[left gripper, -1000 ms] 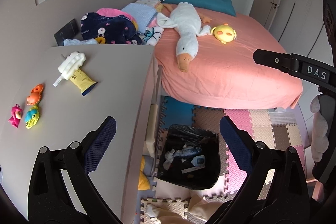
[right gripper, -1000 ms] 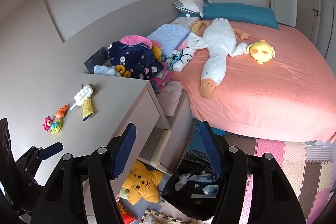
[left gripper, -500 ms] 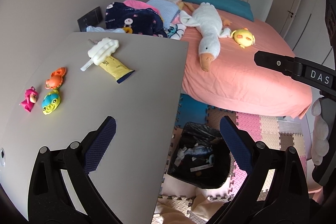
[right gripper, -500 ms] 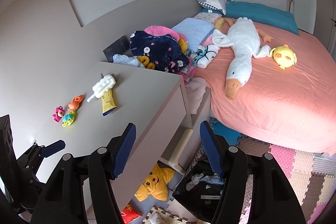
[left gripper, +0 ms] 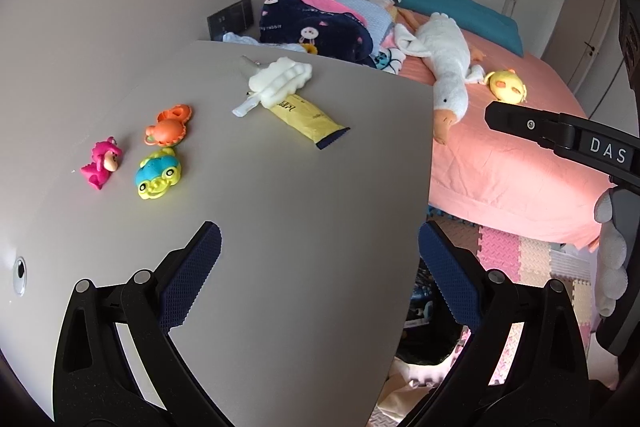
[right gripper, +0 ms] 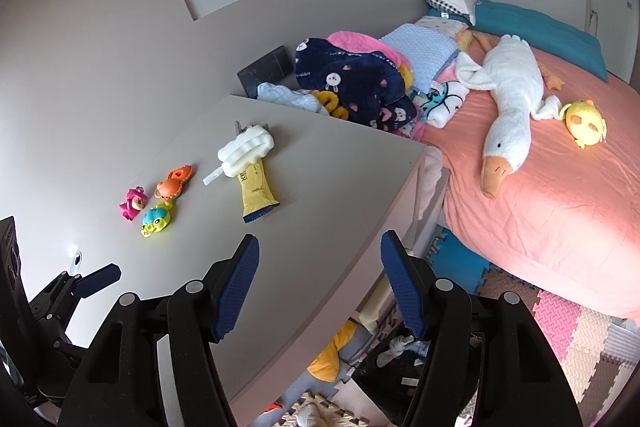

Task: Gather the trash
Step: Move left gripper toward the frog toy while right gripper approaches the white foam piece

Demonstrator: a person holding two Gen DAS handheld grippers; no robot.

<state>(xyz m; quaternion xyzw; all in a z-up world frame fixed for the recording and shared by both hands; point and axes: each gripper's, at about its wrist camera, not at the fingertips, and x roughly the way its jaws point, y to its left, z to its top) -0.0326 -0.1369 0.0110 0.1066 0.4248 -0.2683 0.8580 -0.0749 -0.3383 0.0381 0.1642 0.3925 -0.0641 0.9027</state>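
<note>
A yellow wrapper (left gripper: pixel 310 119) (right gripper: pixel 256 193) lies flat on the grey desk (left gripper: pixel 280 227) (right gripper: pixel 320 187), its far end under a white cloud-shaped object (left gripper: pixel 280 81) (right gripper: pixel 246 151). My left gripper (left gripper: pixel 318 279) is open and empty above the desk's near part, well short of the wrapper. My right gripper (right gripper: pixel 318 283) is open and empty over the desk's right edge. A black trash bin (left gripper: pixel 424 339) (right gripper: pixel 396 371) with scraps stands on the floor beside the desk, mostly hidden.
Three small toys, pink (left gripper: pixel 100 165), orange (left gripper: pixel 168 125) and blue-yellow (left gripper: pixel 158 177), sit left on the desk. A bed (left gripper: pixel 500 155) with a plush goose (left gripper: pixel 450 83), a yellow plush (left gripper: pixel 506 87) and piled clothes (left gripper: pixel 316 27) lies behind. Foam mats (right gripper: pixel 568 327) cover the floor.
Both grippers have moved left over the desk and nearer the wrapper. The trash bin has slid out of the middle of both views. Both stay open.
</note>
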